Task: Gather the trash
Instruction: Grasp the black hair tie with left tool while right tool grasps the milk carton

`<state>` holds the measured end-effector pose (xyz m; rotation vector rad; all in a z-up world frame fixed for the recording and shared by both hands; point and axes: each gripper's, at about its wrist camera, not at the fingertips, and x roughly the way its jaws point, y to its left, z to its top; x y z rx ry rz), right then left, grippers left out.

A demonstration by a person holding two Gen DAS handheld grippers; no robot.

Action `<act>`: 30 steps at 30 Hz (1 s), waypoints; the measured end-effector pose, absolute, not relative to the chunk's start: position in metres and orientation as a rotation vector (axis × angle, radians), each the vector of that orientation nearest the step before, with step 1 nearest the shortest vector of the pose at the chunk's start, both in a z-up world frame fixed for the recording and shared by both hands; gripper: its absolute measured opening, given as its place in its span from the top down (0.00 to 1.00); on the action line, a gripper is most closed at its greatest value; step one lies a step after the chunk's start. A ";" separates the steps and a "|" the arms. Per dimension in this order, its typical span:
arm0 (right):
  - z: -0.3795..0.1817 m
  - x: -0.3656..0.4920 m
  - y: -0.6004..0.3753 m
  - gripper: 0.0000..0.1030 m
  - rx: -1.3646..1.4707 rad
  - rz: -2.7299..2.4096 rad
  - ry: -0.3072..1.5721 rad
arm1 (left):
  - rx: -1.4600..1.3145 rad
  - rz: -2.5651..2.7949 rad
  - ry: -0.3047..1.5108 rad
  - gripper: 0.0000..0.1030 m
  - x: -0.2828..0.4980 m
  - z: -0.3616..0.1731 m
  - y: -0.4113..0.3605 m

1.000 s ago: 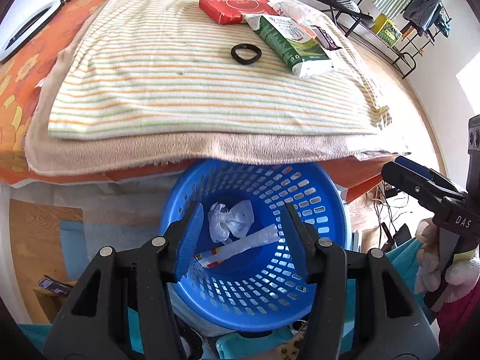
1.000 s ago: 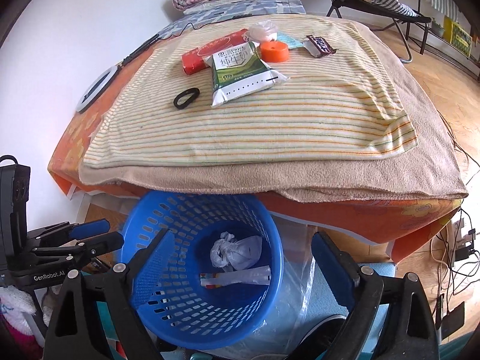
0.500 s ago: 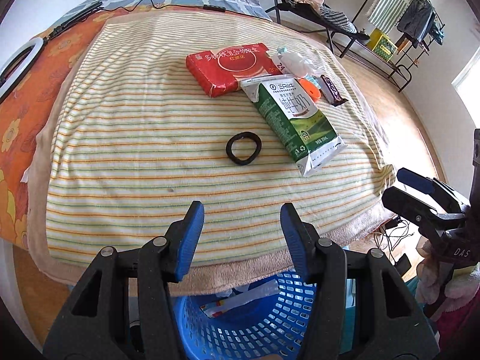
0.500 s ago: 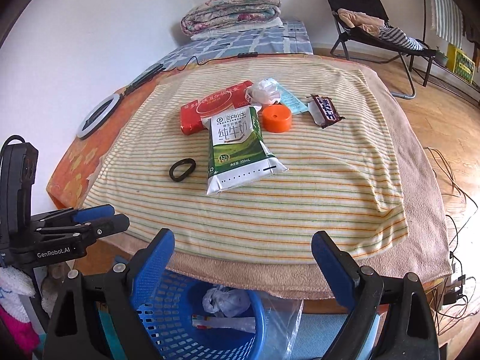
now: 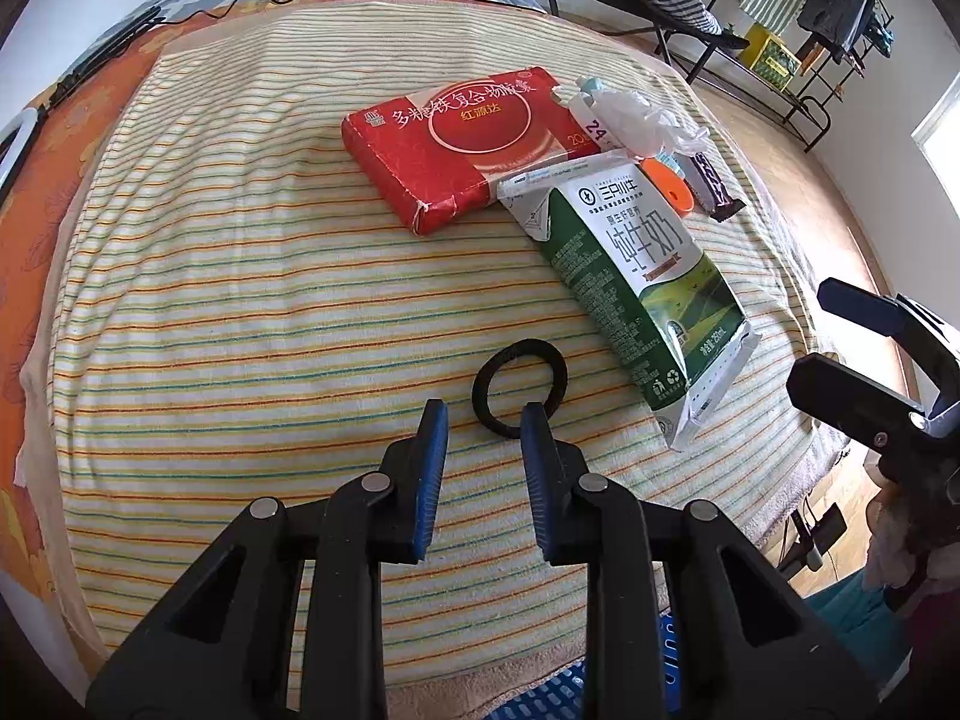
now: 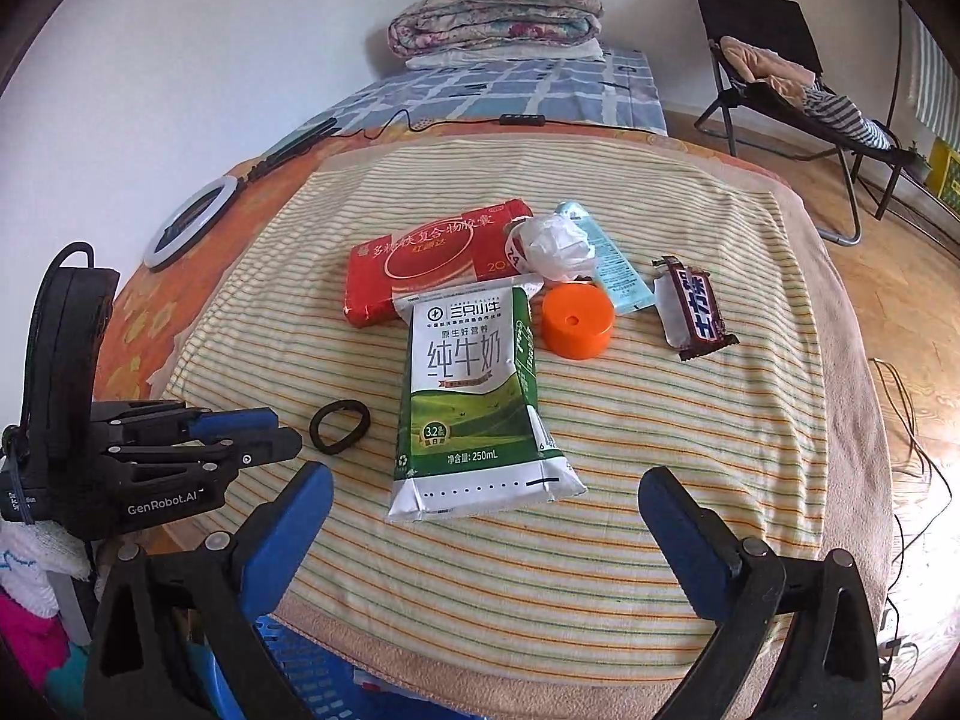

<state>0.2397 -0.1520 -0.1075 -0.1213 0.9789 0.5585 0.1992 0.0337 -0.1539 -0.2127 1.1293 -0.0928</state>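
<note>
**Two cameras look across the bed**

The left camera sits low and close over the striped blanket, facing the black ring. The right camera sits farther back, looking toward the wall. Both see the ring, the milk carton and the red box.

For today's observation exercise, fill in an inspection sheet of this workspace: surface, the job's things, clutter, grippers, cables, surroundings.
Surface: striped blanket over a bed.
Job's things: milk carton lying flat; red box; crumpled plastic bag; orange cap; chocolate bar wrapper; teal tube; black hair tie; blue basket below the bed edge.
Clutter: ring light by the wall.
Grippers: left gripper open, fingers just short of the hair tie; right gripper open wide, near the carton.
Cables: black cable across the bed; cords on the floor.
Surroundings: folded quilt, folding chair.
</note>
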 end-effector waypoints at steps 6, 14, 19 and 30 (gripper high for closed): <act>-0.118 0.255 -0.138 0.00 -0.168 0.567 0.993 | -0.146 -0.093 1.140 0.76 0.217 -0.161 0.025; -0.133 0.271 -0.124 0.00 -0.198 0.562 1.023 | -0.104 -0.066 1.113 0.97 0.226 -0.165 0.025; -0.144 0.280 -0.117 0.00 -0.203 0.563 1.048 | -0.108 -0.055 1.103 0.97 0.226 -0.164 0.030; -0.172 0.294 -0.088 0.03 -0.283 0.523 1.082 | -0.119 -0.027 1.089 0.98 0.219 -0.160 0.044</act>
